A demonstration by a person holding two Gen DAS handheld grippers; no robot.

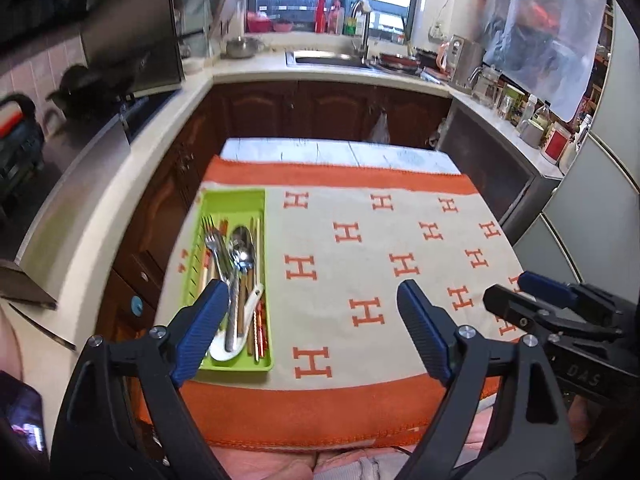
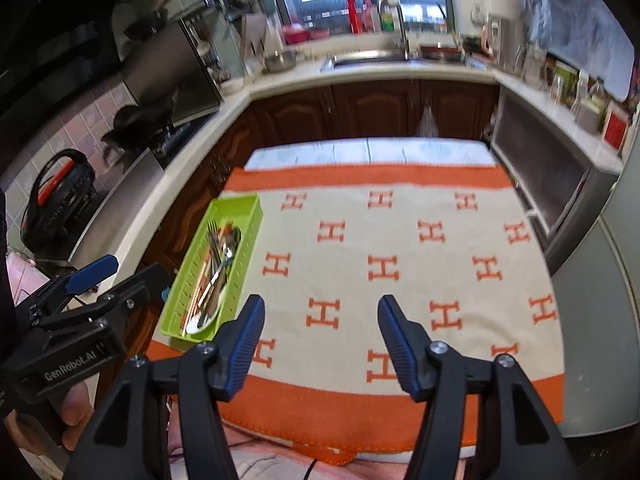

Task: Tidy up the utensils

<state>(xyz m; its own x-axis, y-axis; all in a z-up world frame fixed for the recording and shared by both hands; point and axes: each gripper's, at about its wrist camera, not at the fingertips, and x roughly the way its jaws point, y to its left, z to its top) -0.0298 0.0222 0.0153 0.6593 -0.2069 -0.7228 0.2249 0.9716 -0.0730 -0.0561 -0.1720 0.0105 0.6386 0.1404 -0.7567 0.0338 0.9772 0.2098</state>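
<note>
Black claws [image 2: 320,312], blue ribbed pads [image 2: 246,344]

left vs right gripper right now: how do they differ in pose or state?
The left gripper sits nearest the green tray, one fingertip overlapping the tray in the left wrist view; the right gripper hovers over bare cloth, clear of the tray. The left jaws look spread wider than the right's. Shared: both open, both empty, both with blue ribbed pads on black fingers, both above the table's near edge.

I am reading "GenRobot.AI" on my left gripper [image 2: 84,276] at lower left, "DAS" on my right gripper [image 1: 520,292], and orange "H" letters on the cloth [image 2: 400,240].
</note>
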